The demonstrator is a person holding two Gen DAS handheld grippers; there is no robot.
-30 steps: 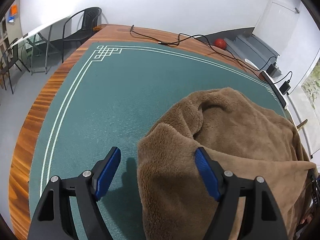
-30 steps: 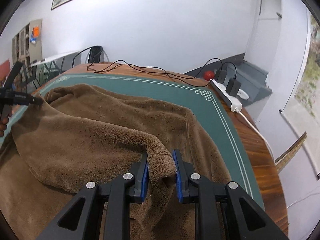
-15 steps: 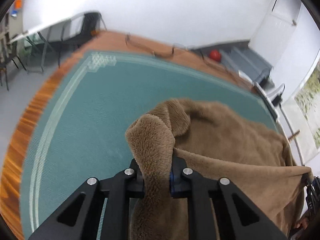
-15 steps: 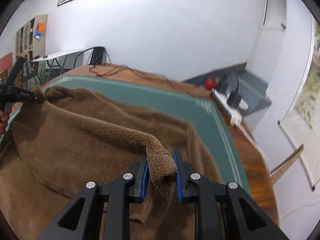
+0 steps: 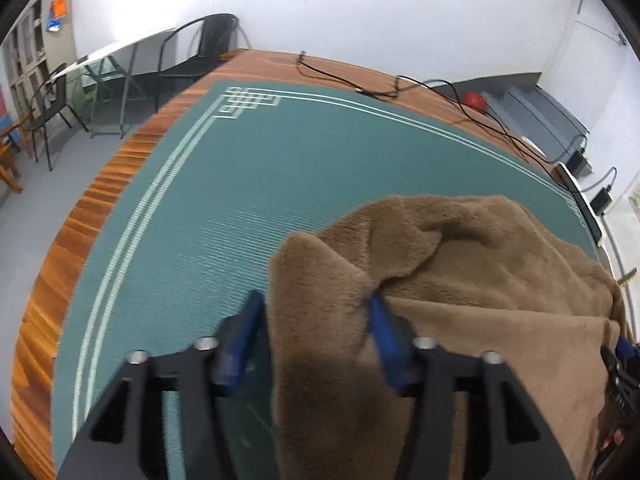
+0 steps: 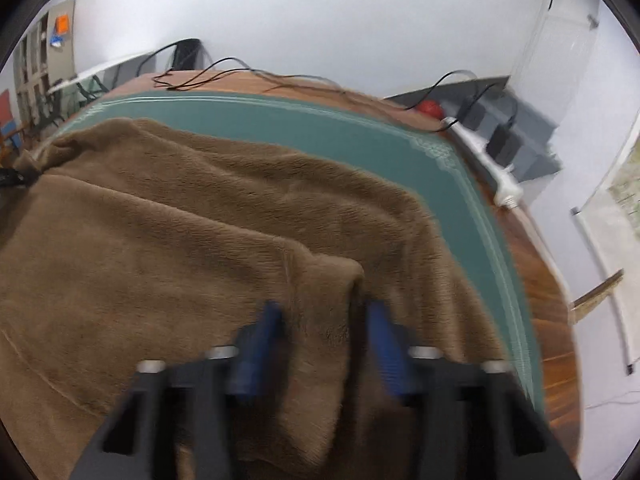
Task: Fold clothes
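ahead and left of the left tongs [image 5: 314, 312]: bare green mat [image 5: 224, 208], free passage. ahead of the right tongs [image 6: 322, 320]: brown fleece [image 6: 200, 216] covers the worktop. far edge: cables [image 5: 440, 92] and power strip [image 6: 492, 168] obstruct.

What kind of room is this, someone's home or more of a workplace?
Probably a plain office or workroom rather than a home. A large wooden table carries a green mat with a brown fleece garment on it. Black metal chairs stand by bare white walls, and cables run to a power strip.
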